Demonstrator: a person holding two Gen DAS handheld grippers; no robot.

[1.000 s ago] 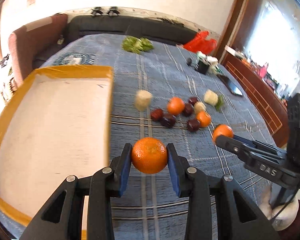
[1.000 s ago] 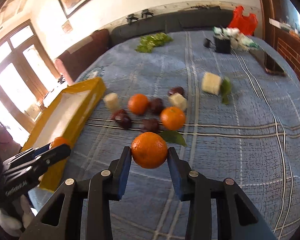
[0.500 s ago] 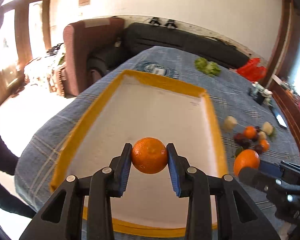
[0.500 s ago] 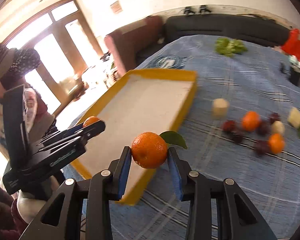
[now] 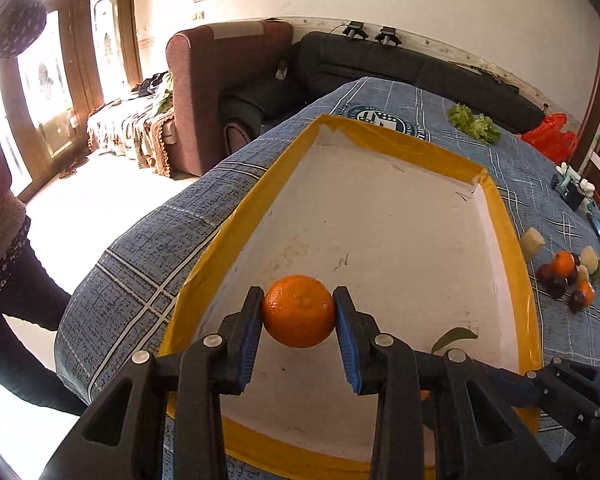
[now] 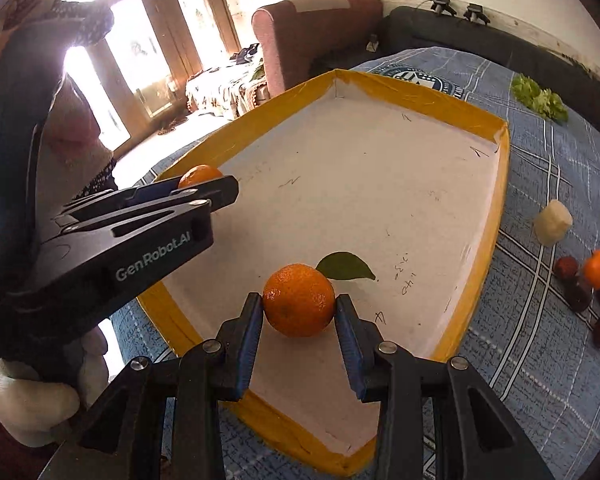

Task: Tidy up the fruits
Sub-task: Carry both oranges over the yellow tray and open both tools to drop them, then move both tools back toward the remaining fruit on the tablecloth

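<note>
Fig. Both grippers over the tray, each w/ one orange.

Table: blue plaid cloth, carrying everything below.

Tray: large shallow box, yellow taped rim, white floor. I saw nothing resting on its floor; the only fruit over it was in my jaws. Low walls, so a round fruit set down w/ any sideways push would prob. roll toward a wall. I judged a low, gentle release best.

Left gripper: jaws closed to fruit width, blue pads pressing opposite sides of an orange, held above the tray's near-left area. No contact w/ the floor that I could confirm.

Right gripper: jaws likewise narrowed onto a second orange, this one w/ a green leaf attached, held above the tray's near end.

Handling (my judgement): oranges light, firm, slightly yielding rind, dimpled skin giving fair friction. Grip across the widest part, as here; hard squeezing risks bruising. The leaf is flimsy, so not a place to take hold.

Loose fruit pile: approx. two more oranges, several dark plum-like fruits, a pale peeled chunk, on the cloth, well apart from the tray's right wall, not yet sorted.
</note>
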